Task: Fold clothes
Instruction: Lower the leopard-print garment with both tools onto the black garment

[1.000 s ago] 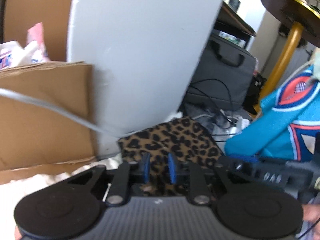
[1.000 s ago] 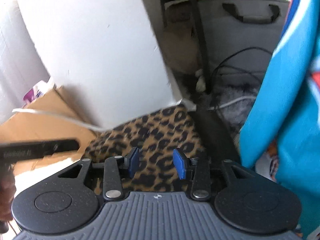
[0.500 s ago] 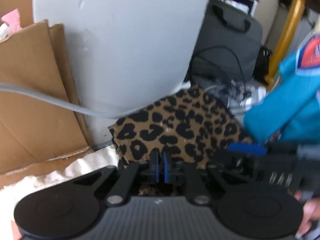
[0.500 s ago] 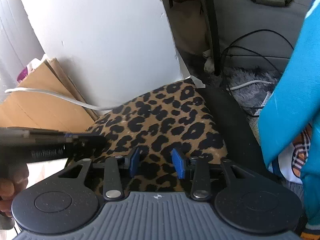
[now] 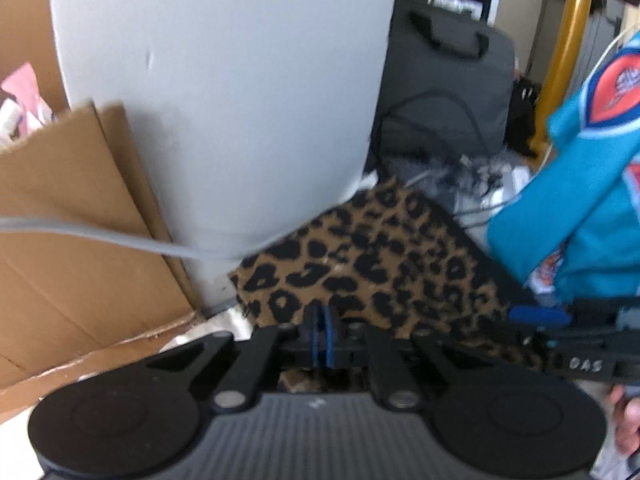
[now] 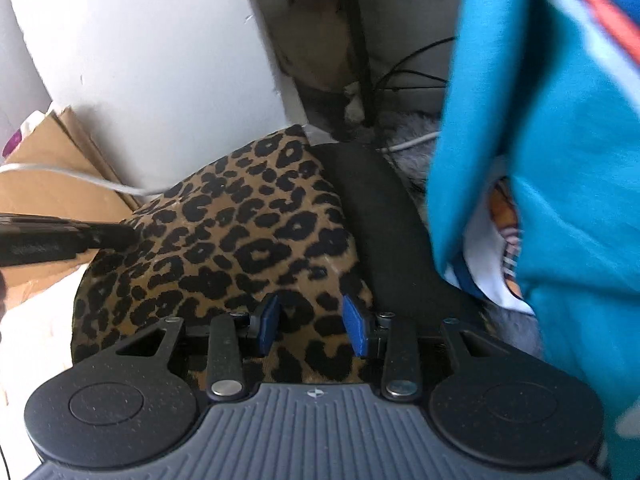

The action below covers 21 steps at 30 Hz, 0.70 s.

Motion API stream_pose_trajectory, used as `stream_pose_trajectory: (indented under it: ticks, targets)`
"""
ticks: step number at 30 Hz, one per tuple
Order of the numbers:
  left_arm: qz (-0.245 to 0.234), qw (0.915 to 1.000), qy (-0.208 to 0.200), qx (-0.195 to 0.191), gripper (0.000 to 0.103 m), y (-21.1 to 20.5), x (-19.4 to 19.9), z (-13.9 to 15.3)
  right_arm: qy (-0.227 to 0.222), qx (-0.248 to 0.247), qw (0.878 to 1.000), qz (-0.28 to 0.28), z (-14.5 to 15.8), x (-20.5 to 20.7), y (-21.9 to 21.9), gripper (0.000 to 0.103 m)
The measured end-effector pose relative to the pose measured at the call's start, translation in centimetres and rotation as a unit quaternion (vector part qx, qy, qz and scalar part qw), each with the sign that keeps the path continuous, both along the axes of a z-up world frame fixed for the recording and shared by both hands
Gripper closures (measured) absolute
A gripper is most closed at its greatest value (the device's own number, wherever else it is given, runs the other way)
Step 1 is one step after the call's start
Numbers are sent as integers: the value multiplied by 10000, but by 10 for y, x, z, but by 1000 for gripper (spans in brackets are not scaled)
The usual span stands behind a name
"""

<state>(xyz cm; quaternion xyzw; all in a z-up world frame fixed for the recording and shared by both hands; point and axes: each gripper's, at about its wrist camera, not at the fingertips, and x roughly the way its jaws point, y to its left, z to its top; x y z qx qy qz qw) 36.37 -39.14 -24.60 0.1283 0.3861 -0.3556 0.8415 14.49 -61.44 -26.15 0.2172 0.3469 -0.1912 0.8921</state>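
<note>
Partly hid: leopard cloth point(image 5: 372, 264) edge under L gripper point(image 5: 322, 338).

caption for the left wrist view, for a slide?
Left gripper shut on the near edge of a leopard-print garment, right gripper alongside; white panel and cardboard behind.

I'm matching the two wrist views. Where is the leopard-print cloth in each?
Left wrist: leopard-print cloth at lower centre, just beyond the shut left gripper.
Right wrist: cloth fills centre-left, under the open right gripper.
Shared landmark: white panel behind the cloth.
</note>
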Motion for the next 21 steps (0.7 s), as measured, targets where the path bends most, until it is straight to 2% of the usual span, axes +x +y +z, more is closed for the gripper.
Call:
stream_pose_trajectory:
  ticks: [3,5,14,18,21]
  targets:
    - [-122,9999,27,-72,98,1,-12,2,-393,226,9989,-84,8,-12,4,61]
    - [-158,9999,24,-50,98,1,-18,-5,-462,250,9986,-17,8,-12,13,61]
    - [-253,9997,5,35,96,7,-37,-34,-287,381,9985,251,-11,-14,44,61]
    - [-366,9993,-9,2,96,10,-37,-37,-184,255,9992,246,-19,-30,45,63]
    - [-437,9988,-154,180,96,4,-40,-34,-160,259,9994,148,-21,-47,41,68]
